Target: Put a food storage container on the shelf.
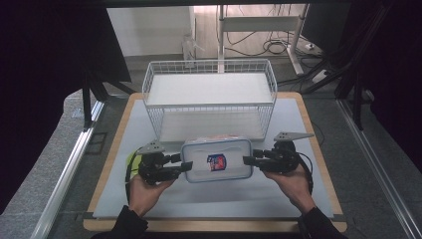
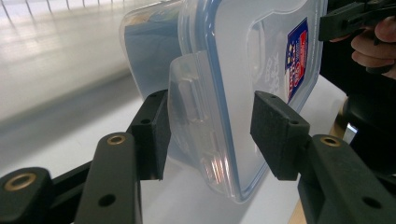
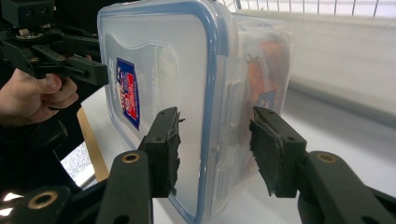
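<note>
You hold the plastic box [image 1: 216, 160] by its two short ends, your left gripper [image 1: 185, 166] pinching the left end and your right gripper [image 1: 248, 160] pinching the right end, just in front of the white wire basket [image 1: 209, 94] on the table [image 1: 293, 189].

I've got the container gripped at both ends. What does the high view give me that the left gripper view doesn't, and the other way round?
High view: the white wire basket behind the container, the table, and the left gripper and right gripper at the container's two ends.
Left gripper view: close up, its fingers on either side of the clear end latch, and blue contents through the wall.
Both: the blue-rimmed lid, its sticker, and the right gripper at the far end.
</note>
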